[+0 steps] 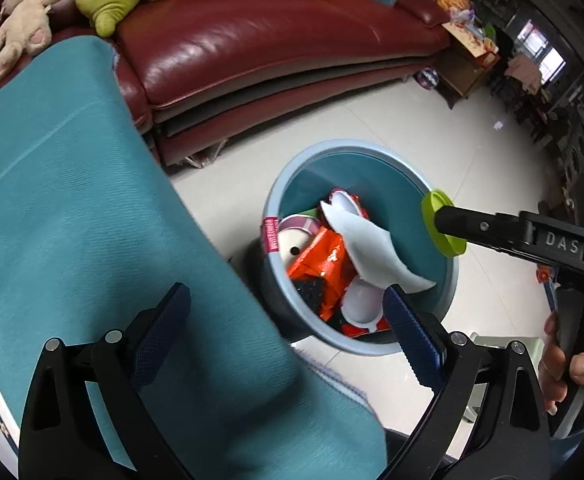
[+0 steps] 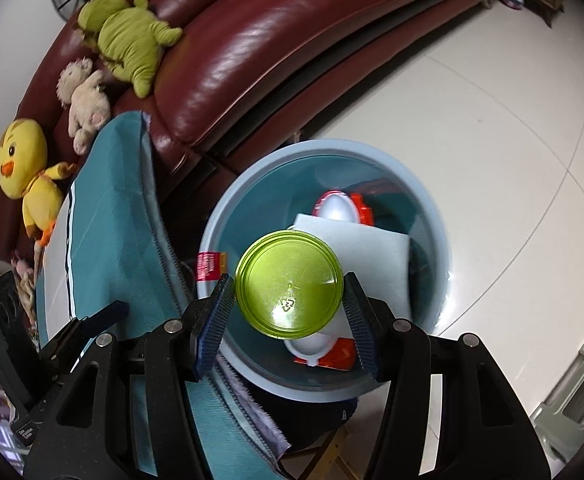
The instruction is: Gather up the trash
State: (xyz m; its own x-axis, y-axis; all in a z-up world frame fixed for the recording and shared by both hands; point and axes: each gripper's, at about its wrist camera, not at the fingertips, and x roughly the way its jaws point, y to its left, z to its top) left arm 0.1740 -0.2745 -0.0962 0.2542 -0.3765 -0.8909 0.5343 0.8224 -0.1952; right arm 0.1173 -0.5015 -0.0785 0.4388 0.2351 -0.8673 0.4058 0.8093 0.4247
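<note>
Red sofa (image 1: pixel 276 40) behind bin (image 1: pixel 292 176), left tool (image 1: pixel 288 320) wide open, empty, right tool (image 2: pixel 288 292) seemingly clamping green lid (image 2: pixel 288 284).

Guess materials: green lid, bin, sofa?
Green lid: translucent glossy plastic, with a moulded recycling mark. Bin: smooth matte plastic, judging by its even moulded rim. Sofa: leather or faux leather; shiny highlights and creases, can't tell which.

From the left wrist we look steeply down past our fingers (image 1: pixel 412 328) at the bin (image 1: pixel 356 160), close, sofa (image 1: pixel 272 48) at twelve o'clock. From the right wrist we look almost straight into the same bin (image 2: pixel 228 216); both views share bin, sofa and teal-covered desk (image 1: pixel 72 200)
</note>
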